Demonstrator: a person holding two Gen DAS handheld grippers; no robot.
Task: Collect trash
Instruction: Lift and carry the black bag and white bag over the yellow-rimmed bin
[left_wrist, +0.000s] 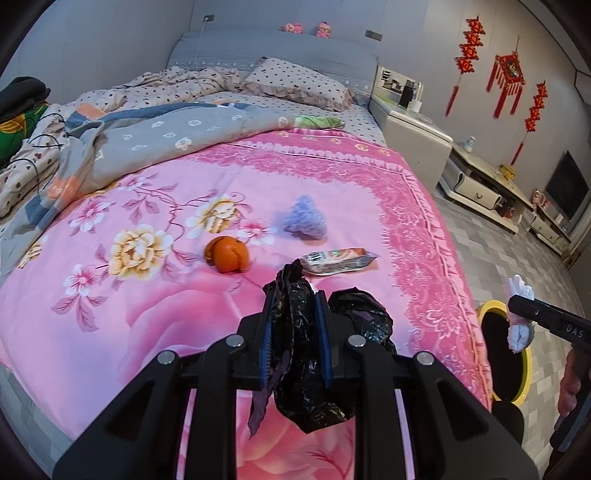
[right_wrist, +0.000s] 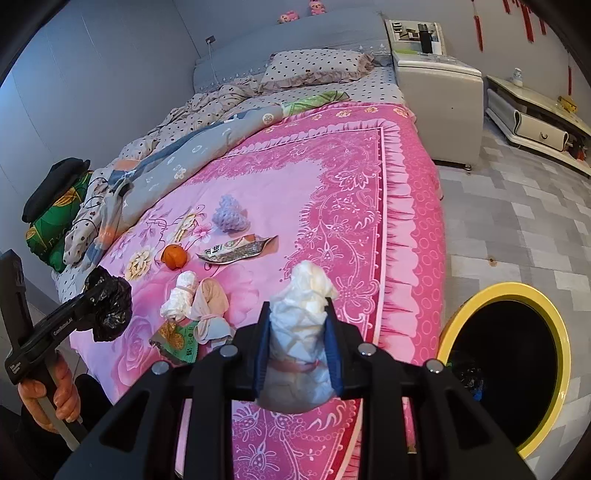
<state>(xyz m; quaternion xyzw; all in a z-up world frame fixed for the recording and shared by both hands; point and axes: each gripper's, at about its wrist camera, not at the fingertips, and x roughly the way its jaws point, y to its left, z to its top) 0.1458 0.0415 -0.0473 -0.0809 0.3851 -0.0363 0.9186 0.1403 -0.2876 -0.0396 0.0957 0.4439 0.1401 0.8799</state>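
We see even, soft indoor light with a cool bluish cast — no hard shadows on the pink bedspread (left_wrist: 258, 192). Both fisheye views bend straight lines strongly toward the rims, where dark vignettes close in — the centres stay sharp.

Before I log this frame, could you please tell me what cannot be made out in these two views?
- Bin contents: right wrist view, dark inside; left wrist view, the bedspread hides most of it.
- Snack wrapper print: too small in both views.
- Black bag contents: opaque, and the left hand-held gripper covers it.
- White bundle underside: right wrist view, behind the right hand-held gripper.
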